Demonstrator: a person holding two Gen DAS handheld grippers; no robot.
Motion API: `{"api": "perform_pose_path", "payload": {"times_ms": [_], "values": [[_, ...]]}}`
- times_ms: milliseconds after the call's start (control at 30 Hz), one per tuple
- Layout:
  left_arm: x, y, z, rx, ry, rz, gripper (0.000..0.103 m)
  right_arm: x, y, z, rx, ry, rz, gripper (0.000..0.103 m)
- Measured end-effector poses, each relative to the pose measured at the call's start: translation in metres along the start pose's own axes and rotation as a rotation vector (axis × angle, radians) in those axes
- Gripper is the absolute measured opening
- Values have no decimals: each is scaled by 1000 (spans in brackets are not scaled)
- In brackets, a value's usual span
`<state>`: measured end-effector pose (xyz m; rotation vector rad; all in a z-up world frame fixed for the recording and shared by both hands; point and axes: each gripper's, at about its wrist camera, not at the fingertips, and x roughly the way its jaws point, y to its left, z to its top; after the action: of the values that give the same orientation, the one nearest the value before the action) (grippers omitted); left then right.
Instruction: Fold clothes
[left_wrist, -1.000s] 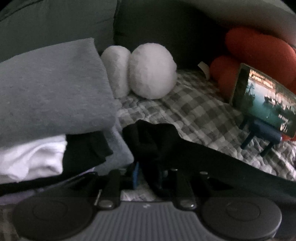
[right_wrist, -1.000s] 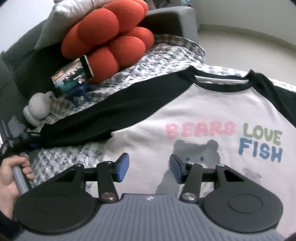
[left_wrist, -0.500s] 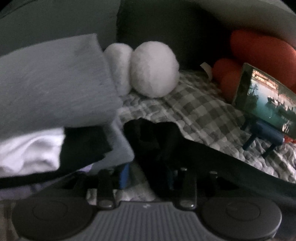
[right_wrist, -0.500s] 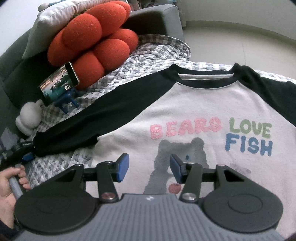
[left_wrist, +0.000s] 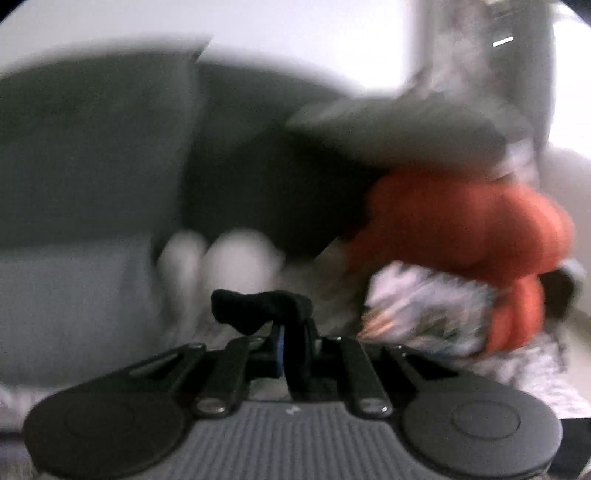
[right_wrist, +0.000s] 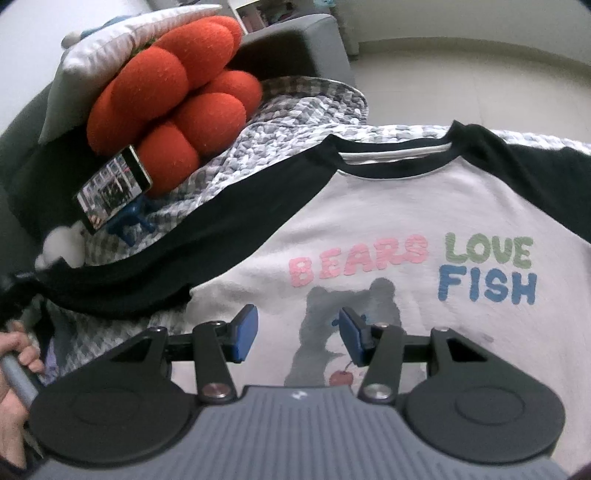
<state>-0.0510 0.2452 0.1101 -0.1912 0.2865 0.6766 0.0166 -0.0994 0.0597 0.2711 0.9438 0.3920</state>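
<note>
A white T-shirt (right_wrist: 406, 206) with black sleeves and a "BEARS LOVE FISH" print lies face up on the checked quilt. Its long black sleeve (right_wrist: 184, 251) stretches out to the left. In the blurred left wrist view, my left gripper (left_wrist: 291, 332) has the sleeve's cuff (left_wrist: 258, 306) pinched between its blue pads, raised above the sofa; its jaws are still closing. Over the bear print, my right gripper (right_wrist: 297, 332) hangs open with nothing between its fingers. A hand (right_wrist: 14, 369) grips a handle at the lower left.
An orange lobed cushion (right_wrist: 177, 96) leans on a grey pillow at the sofa's back. A phone on a blue stand (right_wrist: 110, 192) and a white plush (right_wrist: 61, 247) stand beside the sleeve. A grey stack of folded clothes (left_wrist: 74, 302) is at the left. Pale floor (right_wrist: 480, 66) lies beyond.
My left gripper has tightened on the black cuff and swung upward with it, blurring its view. The sleeve's left end is lifted. The right gripper has stayed over the print.
</note>
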Motion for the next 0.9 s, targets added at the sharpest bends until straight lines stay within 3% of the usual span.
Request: {"api": "perform_pose_path", "payload": {"times_ms": [67,133,200,233,267,367,433,633,900], "values": [[-33,-36,10,78,-97,-131,10,-3,-6,2,40,-13,3,53],[-65,-76,14,175,-135,-302,10,-9,-19,6,110,-43,1,53],[-97,-119,8,317,-114,-514,16,-15,-33,9,181,-74,-2,53],[-110,-135,1,386,-95,-614,23,-18,-40,11,216,-90,-3,53],[-123,-148,-7,452,-73,-711,37,-22,-51,12,262,-103,-10,53],[-154,-167,-38,615,-24,-903,46,-31,-84,12,383,-125,-69,53],[-162,-168,-56,700,5,-943,46,-36,-102,11,429,-132,-102,53],[-149,-154,-91,859,226,-1009,47,-40,-125,7,504,-122,-59,54],[-130,-148,-113,935,275,-945,47,-14,-98,11,364,-46,14,54]]}}
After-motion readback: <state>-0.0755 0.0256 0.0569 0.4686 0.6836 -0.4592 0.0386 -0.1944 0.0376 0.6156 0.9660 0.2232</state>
